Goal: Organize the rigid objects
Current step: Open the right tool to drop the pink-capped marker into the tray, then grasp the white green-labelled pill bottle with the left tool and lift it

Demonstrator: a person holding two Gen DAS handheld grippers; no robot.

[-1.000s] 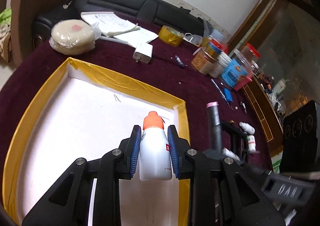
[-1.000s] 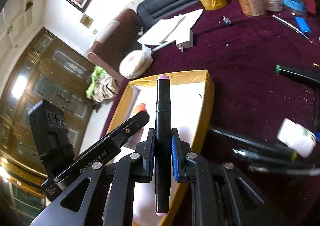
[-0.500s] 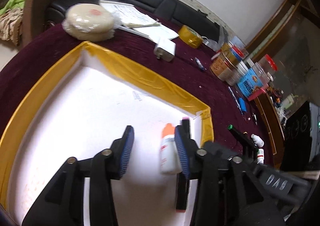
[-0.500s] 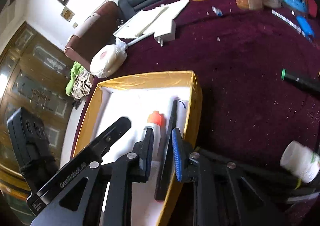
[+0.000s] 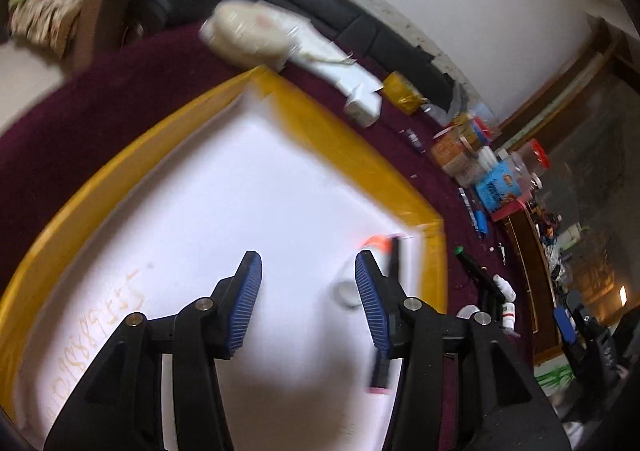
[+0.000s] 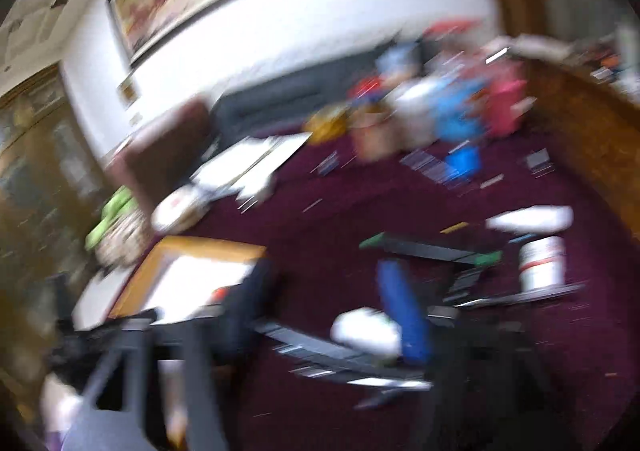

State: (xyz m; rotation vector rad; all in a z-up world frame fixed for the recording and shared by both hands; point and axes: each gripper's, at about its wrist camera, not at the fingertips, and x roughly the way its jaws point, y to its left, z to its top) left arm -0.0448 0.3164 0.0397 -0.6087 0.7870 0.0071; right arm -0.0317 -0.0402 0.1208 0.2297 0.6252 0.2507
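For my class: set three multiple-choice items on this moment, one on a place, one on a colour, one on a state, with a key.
1. Where does the orange-capped bottle lie?
A. inside the yellow-rimmed tray
B. on the maroon cloth
C. on the sofa

2. What colour are the left gripper's finger pads?
A. red
B. blue
C. green

3. How does the left gripper stand?
A. shut on the bottle
B. shut on a marker
C. open, holding nothing

Key: 1 A, it lies on the white floor near the tray's corner. 2 B, both ribbed pads show blue. 3 C, a wide gap separates the pads.
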